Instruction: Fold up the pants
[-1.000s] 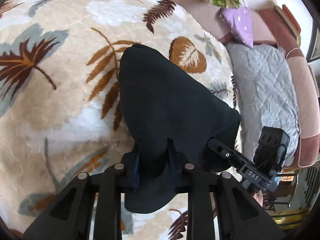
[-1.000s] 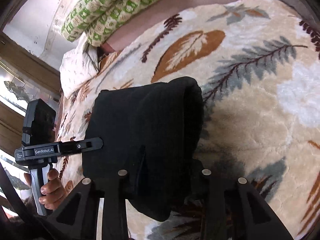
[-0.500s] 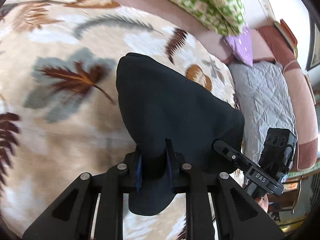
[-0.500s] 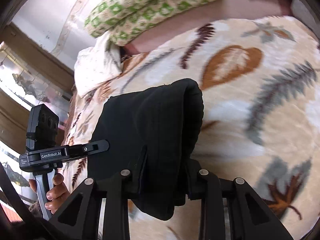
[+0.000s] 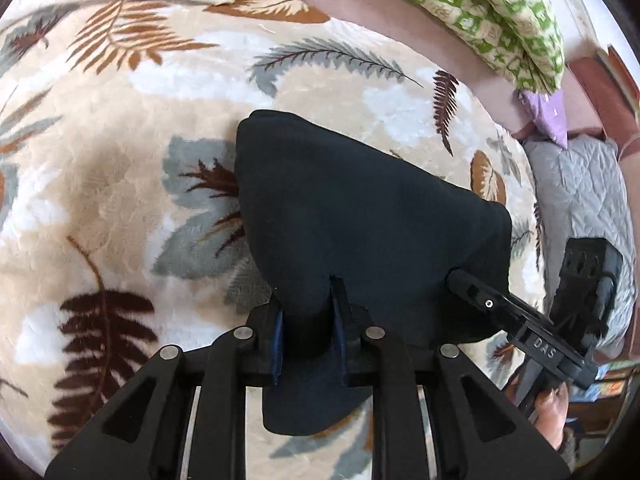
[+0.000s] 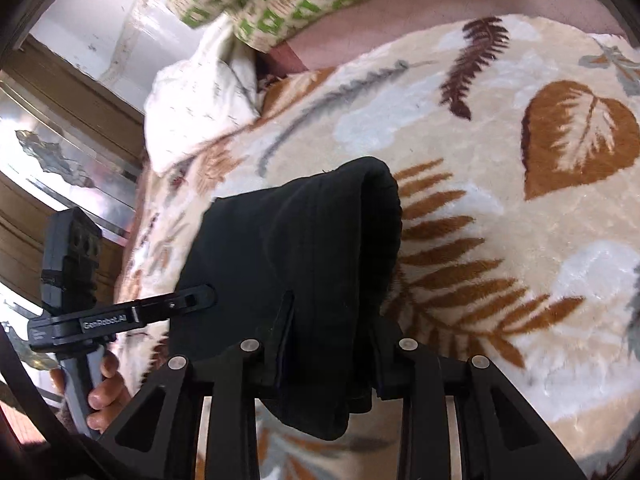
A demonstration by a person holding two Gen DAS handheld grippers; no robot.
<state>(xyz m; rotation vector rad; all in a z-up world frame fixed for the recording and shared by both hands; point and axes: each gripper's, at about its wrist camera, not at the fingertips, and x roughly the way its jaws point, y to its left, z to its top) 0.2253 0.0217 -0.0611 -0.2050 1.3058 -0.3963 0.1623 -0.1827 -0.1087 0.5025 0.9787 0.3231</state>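
The black pants (image 5: pixel 360 216) are a folded bundle held up between both grippers above a leaf-patterned blanket (image 5: pixel 120 200). My left gripper (image 5: pixel 308 304) is shut on one end of the bundle; cloth hangs below its jaws. My right gripper (image 6: pixel 328 320) is shut on the other end of the pants (image 6: pixel 304 240), with the thick folded edge to its right. The right gripper also shows at the right of the left wrist view (image 5: pixel 476 292), and the left gripper shows at the left of the right wrist view (image 6: pixel 192 298).
A green-and-cream patterned quilt (image 5: pixel 500 12) lies along the far edge. A purple pillow (image 5: pixel 548 116) and a grey quilted pad (image 5: pixel 580 208) lie to the right. A white pillow (image 6: pixel 200 100) sits at the blanket's far left corner, by a wooden-framed mirror (image 6: pixel 52 152).
Both grippers have carried the held pants forward over the blanket toward the quilt and pillows. The grips have not changed.
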